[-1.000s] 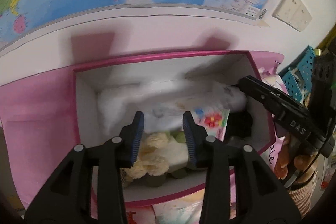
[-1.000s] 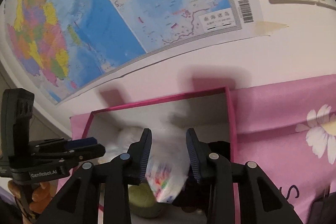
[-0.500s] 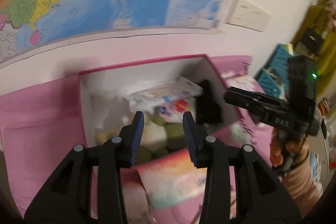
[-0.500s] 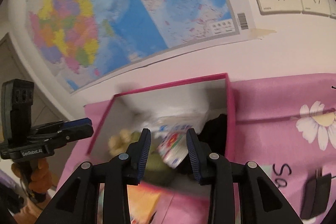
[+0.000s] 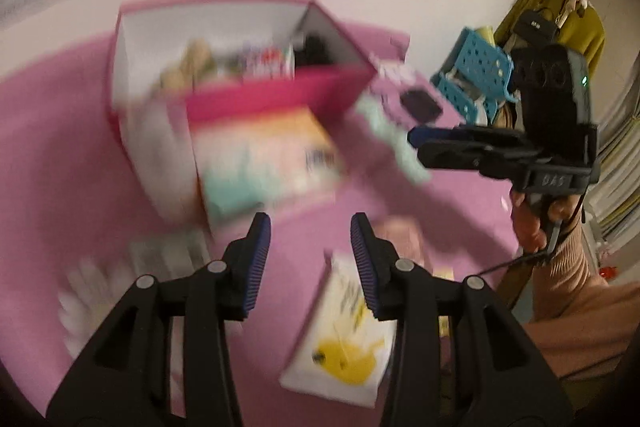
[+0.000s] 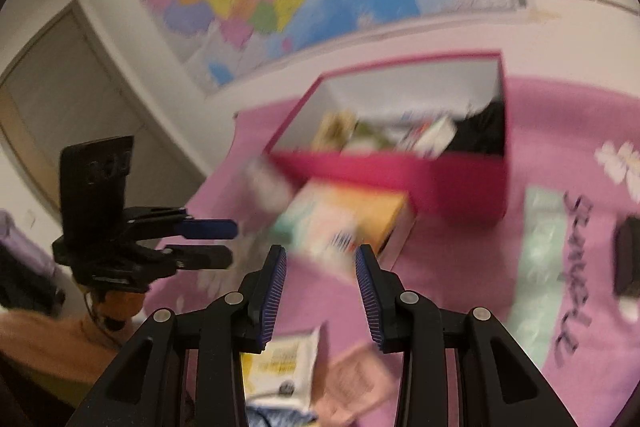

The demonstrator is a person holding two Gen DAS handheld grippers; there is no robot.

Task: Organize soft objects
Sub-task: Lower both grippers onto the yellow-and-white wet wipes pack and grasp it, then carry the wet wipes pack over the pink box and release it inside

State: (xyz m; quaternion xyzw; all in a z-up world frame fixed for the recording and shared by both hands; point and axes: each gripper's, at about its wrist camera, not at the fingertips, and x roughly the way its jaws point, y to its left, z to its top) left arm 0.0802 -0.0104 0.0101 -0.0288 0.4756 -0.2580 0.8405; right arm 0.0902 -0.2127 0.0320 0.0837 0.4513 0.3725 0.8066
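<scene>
Both tools gape wide and empty. Nearest, a white packet [image 5: 344,339] lies on the pink cloth below the left tool [image 5: 310,263]; the right tool [image 6: 320,281] hovers nearby. Blur hides detail, so centre the packet before closing. Farther off stands the pink box [image 6: 400,183], probably its destination.

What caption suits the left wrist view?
Open left gripper above pink bedspread, facing magenta storage box.

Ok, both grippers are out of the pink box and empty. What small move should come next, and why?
Probably lower the left gripper onto the white pack with the yellow print lying just below its open fingers on the pink cloth. Both grippers are open and hold nothing, the right gripper too, and the pink box already holds several soft items while this pack lies outside. The frames are blurred, so steady first.
</scene>
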